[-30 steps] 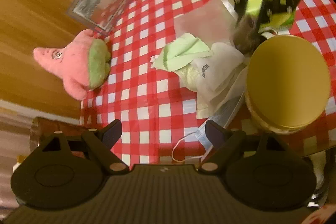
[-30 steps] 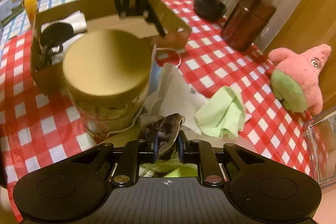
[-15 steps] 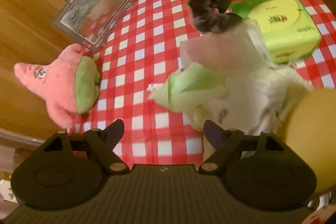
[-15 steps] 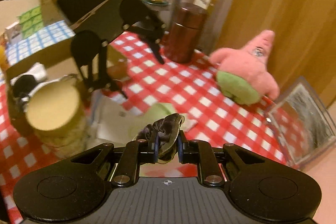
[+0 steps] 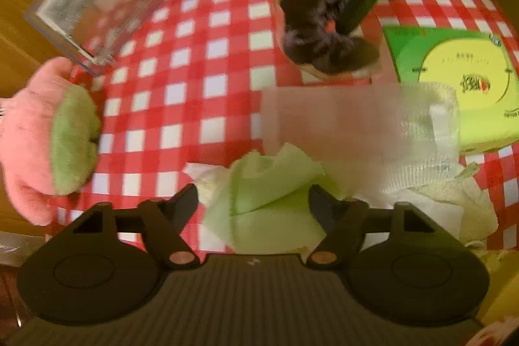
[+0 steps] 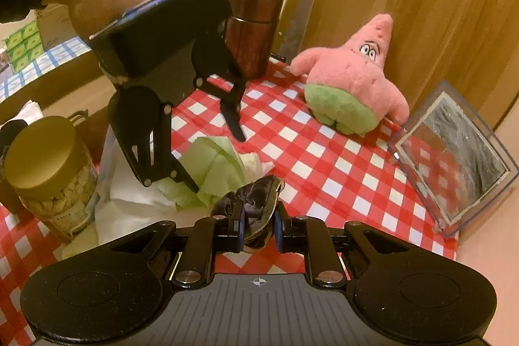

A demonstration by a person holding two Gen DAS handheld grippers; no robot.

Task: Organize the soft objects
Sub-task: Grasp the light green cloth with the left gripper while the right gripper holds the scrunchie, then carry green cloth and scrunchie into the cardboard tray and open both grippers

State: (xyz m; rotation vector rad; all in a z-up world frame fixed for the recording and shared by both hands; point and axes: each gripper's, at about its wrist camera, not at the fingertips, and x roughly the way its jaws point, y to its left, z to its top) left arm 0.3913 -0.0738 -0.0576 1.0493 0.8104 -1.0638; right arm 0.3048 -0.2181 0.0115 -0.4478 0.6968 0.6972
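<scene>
Change: since a second ago the right claw (image 6: pixel 258 231) has lifted the dark scrunchie (image 6: pixel 256 206) away from the jar and toward the clear box, and the left claw (image 5: pixel 253 200) has come down over the green cloth (image 5: pixel 269 184).
Right claw: clamped on the scrunchie, which bulges up between the blue-edged pads.
Left claw: fingers spread apart on either side of the green cloth, not closed on it.
Writing: the green carton (image 5: pixel 454 77) carries a yellow disc with a small logo, too blurred to read; the jar label is also illegible.
Desk: red-and-white checked cloth (image 6: pixel 324 151) over the desk, wooden panelling and a grey curtain behind.
Scrunchie look: dark brown, velvety, gathered in soft folds, held above the desk.
Green cloth: pale green, folded, lying on white paper or fabric beside a gold-lidded jar (image 6: pixel 48 164).
Plush: pink starfish plush (image 6: pixel 353 80) with green shorts sits upright at the desk's far edge near the wood wall.
Clear box: a transparent box (image 6: pixel 454 154) lies tipped on its side just beside the plush.
Other: brown canister (image 6: pixel 253 28) stands behind the left claw.
</scene>
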